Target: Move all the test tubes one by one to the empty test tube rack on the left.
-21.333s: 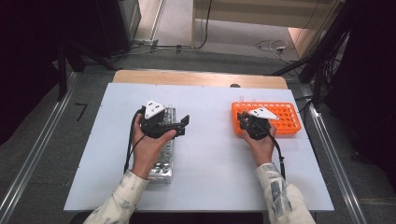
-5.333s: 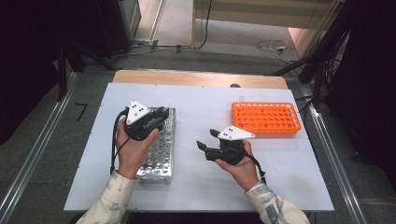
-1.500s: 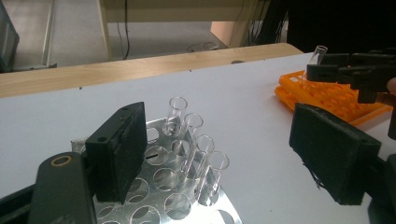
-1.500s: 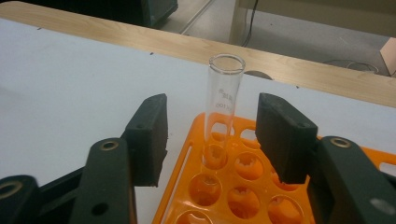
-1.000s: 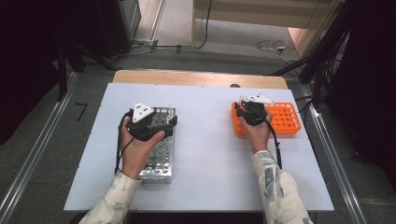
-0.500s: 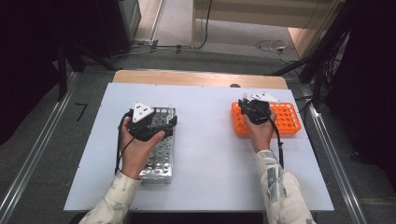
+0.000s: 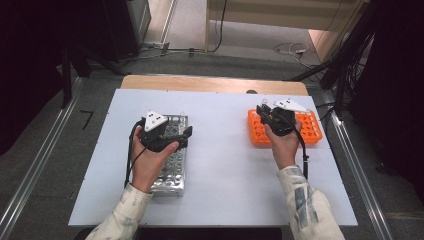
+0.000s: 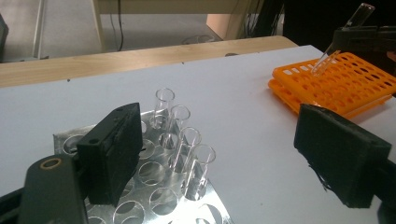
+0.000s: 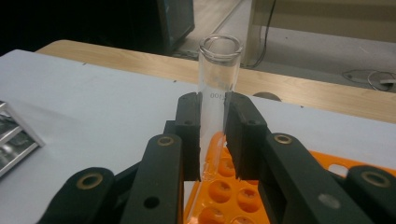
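The left gripper (image 7: 184, 136) is held in the person's left hand (image 7: 148, 161), its jaws spread wide apart with nothing gripped between them. The right gripper (image 7: 263, 111) is held in the right hand (image 7: 283, 143), farther forward, and its jaws are closed. Both forearms are extended in patterned sleeves (image 7: 306, 204).

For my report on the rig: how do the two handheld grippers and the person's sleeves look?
Both the left gripper and right gripper are black, with flat rectangular pads, brass-ringed pivots, a grey three-cornered plate on top and a trailing black cable. The sleeves are pale and patterned.
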`<state>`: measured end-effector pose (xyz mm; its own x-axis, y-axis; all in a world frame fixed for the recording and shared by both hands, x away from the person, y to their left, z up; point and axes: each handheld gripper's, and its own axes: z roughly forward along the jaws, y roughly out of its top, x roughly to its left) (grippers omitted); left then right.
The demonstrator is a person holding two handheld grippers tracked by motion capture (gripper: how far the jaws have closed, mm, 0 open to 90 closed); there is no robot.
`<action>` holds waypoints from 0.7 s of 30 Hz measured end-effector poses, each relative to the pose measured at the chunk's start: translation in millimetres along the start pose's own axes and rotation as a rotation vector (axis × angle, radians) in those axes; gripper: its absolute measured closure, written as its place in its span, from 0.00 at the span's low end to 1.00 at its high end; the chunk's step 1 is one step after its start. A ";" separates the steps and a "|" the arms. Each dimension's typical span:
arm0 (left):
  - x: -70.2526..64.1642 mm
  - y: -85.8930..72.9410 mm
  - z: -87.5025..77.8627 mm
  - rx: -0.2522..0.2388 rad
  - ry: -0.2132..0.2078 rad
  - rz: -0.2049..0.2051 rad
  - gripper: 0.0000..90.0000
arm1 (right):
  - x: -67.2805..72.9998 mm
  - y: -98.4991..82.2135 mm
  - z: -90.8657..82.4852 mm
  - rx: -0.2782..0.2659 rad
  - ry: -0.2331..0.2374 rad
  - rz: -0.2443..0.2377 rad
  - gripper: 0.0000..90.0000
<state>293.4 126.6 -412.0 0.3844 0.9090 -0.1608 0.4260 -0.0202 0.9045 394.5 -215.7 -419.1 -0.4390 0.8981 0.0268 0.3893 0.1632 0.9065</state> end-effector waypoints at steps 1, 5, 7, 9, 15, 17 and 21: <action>-0.8 0.0 0.0 0.000 -0.003 0.000 0.16 | 2.3 0.0 -2.1 0.002 0.010 -0.003 0.81; -4.8 -0.4 0.7 0.000 -0.013 0.008 0.16 | 14.0 -3.5 -8.7 0.006 0.047 -0.028 0.82; -6.8 -1.0 1.5 0.005 -0.020 0.011 0.15 | 20.1 -5.5 -11.2 0.010 0.067 -0.037 0.82; -8.5 -1.4 2.1 0.009 -0.031 0.009 0.15 | 25.6 -6.9 -13.6 0.013 0.087 -0.040 0.81; -14.2 -2.4 3.5 0.020 -0.060 0.005 0.15 | 42.0 -9.6 -21.1 0.020 0.145 -0.051 0.81; -16.5 -2.7 3.7 0.021 -0.067 0.009 0.14 | 46.5 -11.0 -22.7 0.024 0.159 -0.054 0.81; -21.0 -3.1 4.1 0.025 -0.089 0.007 0.14 | 54.2 -16.5 -23.5 0.042 0.190 -0.069 0.81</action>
<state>287.3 105.9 -413.1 0.4584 0.8682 -0.1901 0.4428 -0.0377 0.8958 345.2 -179.3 -422.6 -0.6089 0.7918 0.0477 0.3845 0.2421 0.8908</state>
